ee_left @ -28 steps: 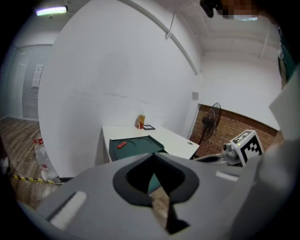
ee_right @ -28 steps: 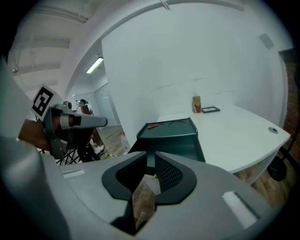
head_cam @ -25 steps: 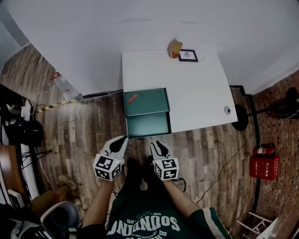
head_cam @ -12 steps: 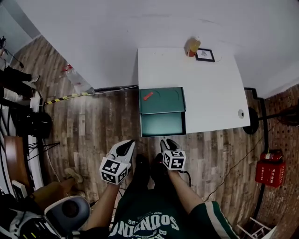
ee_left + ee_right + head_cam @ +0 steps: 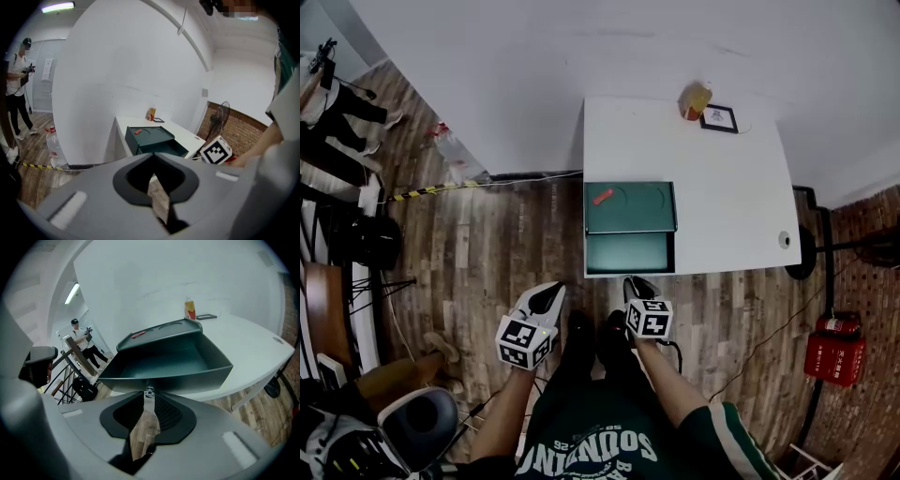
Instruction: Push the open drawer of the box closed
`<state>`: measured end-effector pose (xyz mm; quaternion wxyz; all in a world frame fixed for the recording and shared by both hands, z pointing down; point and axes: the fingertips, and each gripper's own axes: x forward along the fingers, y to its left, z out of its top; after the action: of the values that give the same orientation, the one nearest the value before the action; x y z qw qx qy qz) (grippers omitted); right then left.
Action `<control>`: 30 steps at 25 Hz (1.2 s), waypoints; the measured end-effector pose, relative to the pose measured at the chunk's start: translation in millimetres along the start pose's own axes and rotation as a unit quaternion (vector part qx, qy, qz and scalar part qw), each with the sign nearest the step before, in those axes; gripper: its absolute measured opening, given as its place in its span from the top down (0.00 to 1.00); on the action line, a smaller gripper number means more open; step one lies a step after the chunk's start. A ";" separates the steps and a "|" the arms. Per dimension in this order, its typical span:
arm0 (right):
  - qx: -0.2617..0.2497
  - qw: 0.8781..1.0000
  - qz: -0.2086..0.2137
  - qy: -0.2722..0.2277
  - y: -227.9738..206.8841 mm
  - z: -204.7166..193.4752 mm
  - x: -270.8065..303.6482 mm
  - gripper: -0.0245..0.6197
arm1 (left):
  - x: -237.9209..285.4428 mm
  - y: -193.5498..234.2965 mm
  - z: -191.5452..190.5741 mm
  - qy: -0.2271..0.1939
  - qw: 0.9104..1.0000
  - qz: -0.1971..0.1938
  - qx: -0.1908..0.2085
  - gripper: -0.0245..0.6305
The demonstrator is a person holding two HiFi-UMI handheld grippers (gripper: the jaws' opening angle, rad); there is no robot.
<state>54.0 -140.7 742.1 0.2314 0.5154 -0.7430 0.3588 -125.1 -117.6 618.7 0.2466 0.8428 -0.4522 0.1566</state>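
Drawer (image 5: 628, 253) stands pulled out of the green box (image 5: 630, 206), its open tray facing the person and its front about level with the near edge of the white table (image 5: 731, 216); the box sits at the table's near left corner, with a small red thing (image 5: 601, 196) lying on its lid; a yellow carton (image 5: 697, 99) and a small picture frame (image 5: 719, 118) stand at the far edge. Right gripper (image 5: 635, 282) hovers over the wooden floor (image 5: 487, 244) just short of the drawer front and points at it; its jaws have just been closing, tips drawn together, nothing between them. Left gripper (image 5: 551, 291) hangs beside it, left of the box, tips likewise together and empty.
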 end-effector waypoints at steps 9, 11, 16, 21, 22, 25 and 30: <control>-0.017 1.000 0.001 -0.006 -4.5 28.1 17.4 0.85 | 2.8 9.3 -1.6 0.003 1.000 0.010 -0.009 0.88; -0.016 1.000 0.002 -0.006 -3.8 35.6 23.0 0.85 | 2.0 13.4 -1.6 0.004 1.000 0.014 -0.012 0.88; -0.016 1.000 0.005 -0.007 -7.1 55.8 40.4 0.85 | 1.8 20.8 -3.7 0.007 1.000 0.021 -0.020 0.88; -0.016 1.000 0.006 -0.009 -9.4 80.5 58.1 0.85 | 5.3 26.0 -5.5 0.013 0.999 0.023 -0.026 0.88; -0.015 1.000 0.006 -0.010 -9.7 83.7 61.0 0.85 | 6.6 26.5 -5.5 0.015 0.999 0.023 -0.027 0.88; -0.011 1.000 0.008 -0.011 -10.2 90.3 67.1 0.85 | 10.4 27.2 -4.6 0.017 0.999 0.022 -0.026 0.88; -0.013 1.000 0.012 -0.016 -11.1 92.3 66.9 0.85 | 16.5 25.5 -1.0 0.018 0.999 0.015 -0.023 0.88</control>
<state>42.6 -254.4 734.5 0.2220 0.5093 -0.7570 0.3439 -137.6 -140.2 634.6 0.2713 0.8269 -0.4642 0.1650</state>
